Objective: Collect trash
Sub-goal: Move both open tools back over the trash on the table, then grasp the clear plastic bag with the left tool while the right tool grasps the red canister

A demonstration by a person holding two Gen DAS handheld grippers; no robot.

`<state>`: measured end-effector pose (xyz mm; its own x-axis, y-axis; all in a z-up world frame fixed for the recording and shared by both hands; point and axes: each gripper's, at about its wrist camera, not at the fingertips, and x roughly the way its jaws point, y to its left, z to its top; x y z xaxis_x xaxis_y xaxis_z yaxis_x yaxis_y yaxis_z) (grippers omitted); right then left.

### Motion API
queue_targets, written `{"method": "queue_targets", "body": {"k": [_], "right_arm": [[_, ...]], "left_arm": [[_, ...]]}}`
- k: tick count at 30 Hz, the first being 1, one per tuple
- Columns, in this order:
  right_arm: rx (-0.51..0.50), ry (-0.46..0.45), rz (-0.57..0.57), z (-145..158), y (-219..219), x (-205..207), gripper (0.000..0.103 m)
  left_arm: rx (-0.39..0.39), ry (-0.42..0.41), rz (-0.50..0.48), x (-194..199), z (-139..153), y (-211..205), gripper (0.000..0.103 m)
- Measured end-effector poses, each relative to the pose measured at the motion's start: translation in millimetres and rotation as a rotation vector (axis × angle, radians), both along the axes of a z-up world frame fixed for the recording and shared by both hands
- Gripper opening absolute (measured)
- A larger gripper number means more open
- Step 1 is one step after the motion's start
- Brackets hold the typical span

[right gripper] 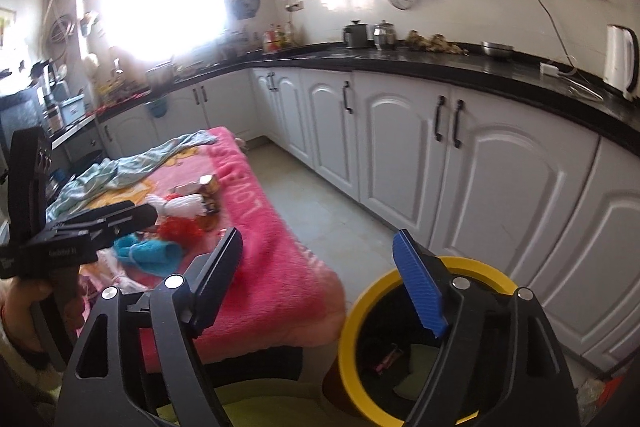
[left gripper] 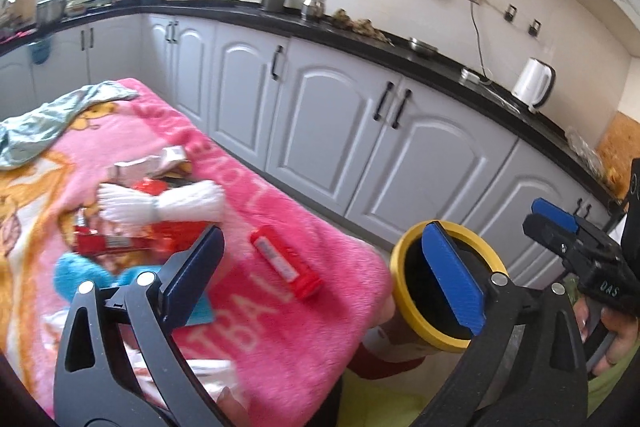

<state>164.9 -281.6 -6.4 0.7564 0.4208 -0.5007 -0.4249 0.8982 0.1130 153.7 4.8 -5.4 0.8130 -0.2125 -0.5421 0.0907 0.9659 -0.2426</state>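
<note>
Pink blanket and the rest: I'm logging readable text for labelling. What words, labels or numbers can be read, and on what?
"LOVE": upside down on the pink blanket.
"TBAL": part of a larger word on the same blanket, the rest cut off.
"DAS": on the right gripper's black body.
Red tube: label too blurred to read.
Wrappers: print unreadable.

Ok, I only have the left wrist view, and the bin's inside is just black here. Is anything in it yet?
Observer: Yes. The right wrist view looks down into the bin: a pink wrapper lies at the bottom.
Operator: Just that?
Observer: No, pale green scraps lie beside it.
Operator: And the right claw, is it carrying anything?
Observer: No. The right claw is open, with nothing in it.
</note>
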Motion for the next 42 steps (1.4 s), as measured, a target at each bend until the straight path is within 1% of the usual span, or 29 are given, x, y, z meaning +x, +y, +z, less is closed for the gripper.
{"method": "queue_targets", "body": {"k": [6, 14, 24, 35, 42], "right_arm": [[-0.023, -0.017, 0.069, 5, 31, -11, 0.081], [-0.040, -0.016, 0.151, 6, 68, -21, 0.083], [-0.076, 0.018, 0.251, -6, 116, -28, 0.084], [-0.113, 0.041, 0.331, -21, 160, -28, 0.084], [-0.147, 0.062, 0.345, -36, 181, -17, 0.084]], "left_arm": [[-0.010, -0.019, 0.067, -18, 6, 31, 0.092], [-0.027, -0.030, 0.145, -38, 9, 70, 0.092], [-0.031, -0.029, 0.216, -59, 4, 105, 0.092], [-0.064, -0.003, 0.305, -77, -6, 148, 0.092], [-0.086, 0.056, 0.335, -85, -27, 169, 0.092]]}}
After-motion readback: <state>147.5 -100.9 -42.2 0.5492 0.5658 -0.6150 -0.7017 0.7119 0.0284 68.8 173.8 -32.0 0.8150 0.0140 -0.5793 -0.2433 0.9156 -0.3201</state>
